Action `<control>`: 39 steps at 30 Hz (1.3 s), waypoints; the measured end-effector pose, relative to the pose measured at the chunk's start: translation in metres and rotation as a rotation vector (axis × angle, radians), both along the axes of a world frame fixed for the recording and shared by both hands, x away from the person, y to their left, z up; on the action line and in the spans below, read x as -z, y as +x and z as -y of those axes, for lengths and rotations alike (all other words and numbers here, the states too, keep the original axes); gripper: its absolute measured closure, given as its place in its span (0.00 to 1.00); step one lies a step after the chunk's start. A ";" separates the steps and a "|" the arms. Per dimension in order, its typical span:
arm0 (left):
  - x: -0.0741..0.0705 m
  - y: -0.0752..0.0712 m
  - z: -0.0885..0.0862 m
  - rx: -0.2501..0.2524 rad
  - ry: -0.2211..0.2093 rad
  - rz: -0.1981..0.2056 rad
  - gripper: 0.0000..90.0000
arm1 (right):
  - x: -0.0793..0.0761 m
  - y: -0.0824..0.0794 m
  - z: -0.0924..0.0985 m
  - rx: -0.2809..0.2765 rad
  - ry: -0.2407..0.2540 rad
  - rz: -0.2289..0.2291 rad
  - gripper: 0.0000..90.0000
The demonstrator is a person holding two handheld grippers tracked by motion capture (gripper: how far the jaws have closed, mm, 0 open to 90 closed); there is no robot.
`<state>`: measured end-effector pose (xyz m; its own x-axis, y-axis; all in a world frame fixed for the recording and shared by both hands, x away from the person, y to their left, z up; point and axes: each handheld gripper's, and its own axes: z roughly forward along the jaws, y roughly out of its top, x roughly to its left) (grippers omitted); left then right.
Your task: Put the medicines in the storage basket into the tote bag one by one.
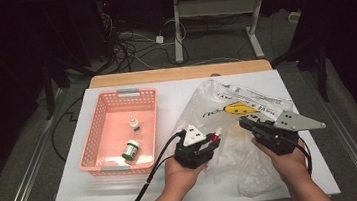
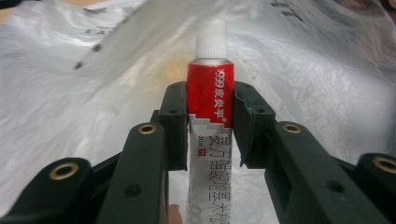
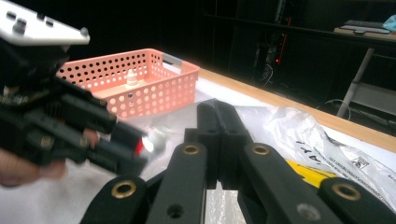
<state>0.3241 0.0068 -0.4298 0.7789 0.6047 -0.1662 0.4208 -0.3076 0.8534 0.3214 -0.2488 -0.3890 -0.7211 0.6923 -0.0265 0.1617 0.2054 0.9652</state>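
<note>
High view: a white table (image 1: pixel 126 196) with a pink basket (image 1: pixel 99 119) at about nine o'clock from the hands and a crinkled clear plastic bag (image 1: pixel 247 103) spread from the middle out toward three o'clock.
Basket contents: a small white dropper bottle (image 1: pixel 134 124) standing upright and a green-capped jar (image 1: pixel 131 149) lying at its six o'clock, near the basket's front wall.
Left gripper view: close-up of a red and white tube (image 2: pixel 210 107) with a white screw cap pointing to twelve o'clock; printed lettering runs down its body, detail the high view is too far off to give. Bag film lies all round behind it.
Right gripper view: looks sideways across the table, so the basket's perforated wall and the dropper bottle (image 3: pixel 132 78) show from the side, with the bag's yellow print (image 3: pixel 313 175) at four o'clock.
Left gripper (image 1: pixel 210 142): jaws part-way in and clamped on the tube, one pad pressing each flank of the red section; the tube (image 1: pixel 215 137) sits at the bag's mouth, its cap poking toward three o'clock.
Right gripper (image 1: pixel 247 122): jaws brought fully together with a fold of the bag's film pinched between them, at the bag's edge.
Across views: the right gripper view also catches the left gripper (image 3: pixel 137 149) at nine o'clock, the tube's red and white tip (image 3: pixel 152 142) blurred at its nose.
</note>
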 end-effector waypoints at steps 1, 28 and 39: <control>0.001 0.000 0.003 0.001 -0.001 0.000 0.74 | 0.000 0.001 0.000 0.002 0.000 0.001 1.00; 0.028 0.051 0.071 -0.030 0.095 0.041 0.74 | -0.002 0.014 0.017 0.047 0.042 0.010 1.00; 0.037 0.064 0.079 -0.057 0.085 -0.006 0.74 | 0.002 0.017 0.019 0.057 0.043 -0.002 1.00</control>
<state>0.3881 -0.0722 -0.4666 0.7423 0.6598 -0.1170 0.4446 -0.3544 0.8226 0.3384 -0.2677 -0.3906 -0.6807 0.7325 0.0054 0.1738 0.1543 0.9726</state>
